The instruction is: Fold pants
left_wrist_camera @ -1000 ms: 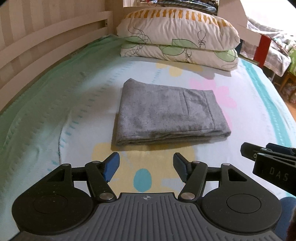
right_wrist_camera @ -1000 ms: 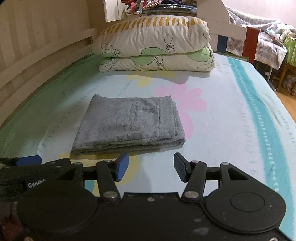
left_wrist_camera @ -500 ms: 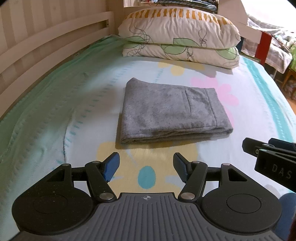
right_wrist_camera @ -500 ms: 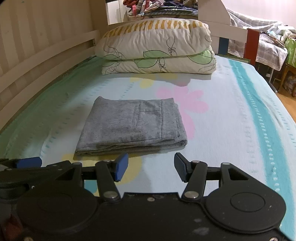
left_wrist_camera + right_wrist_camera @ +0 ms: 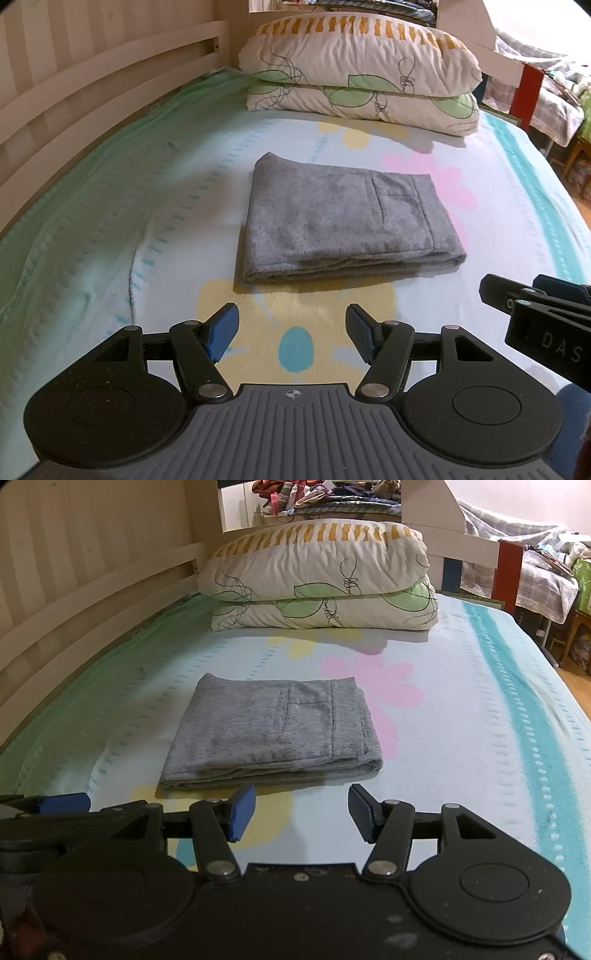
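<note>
Grey pants [image 5: 343, 221] lie folded into a neat rectangle in the middle of the bed, a back pocket facing up; the right wrist view shows the pants [image 5: 273, 734] too. My left gripper [image 5: 291, 332] hovers open just short of the fold's near edge, nothing between its blue pads. My right gripper [image 5: 301, 814] is also open and empty, a little short of the fold's near right corner. Its black body [image 5: 546, 317] shows at the right edge of the left wrist view, and the left gripper's blue pad [image 5: 62, 802] shows at the left of the right wrist view.
A floral sheet covers the bed [image 5: 110, 229]. Two stacked pillows [image 5: 362, 77] lie at the far end. A white slatted rail [image 5: 74, 92] runs along the left side. Beyond the right edge are a red post [image 5: 509, 572] and cluttered furniture.
Both views have tilted up and pulled back slightly, so the pants sit a little farther from the fingertips. The pants have not moved and both grippers stay open.
</note>
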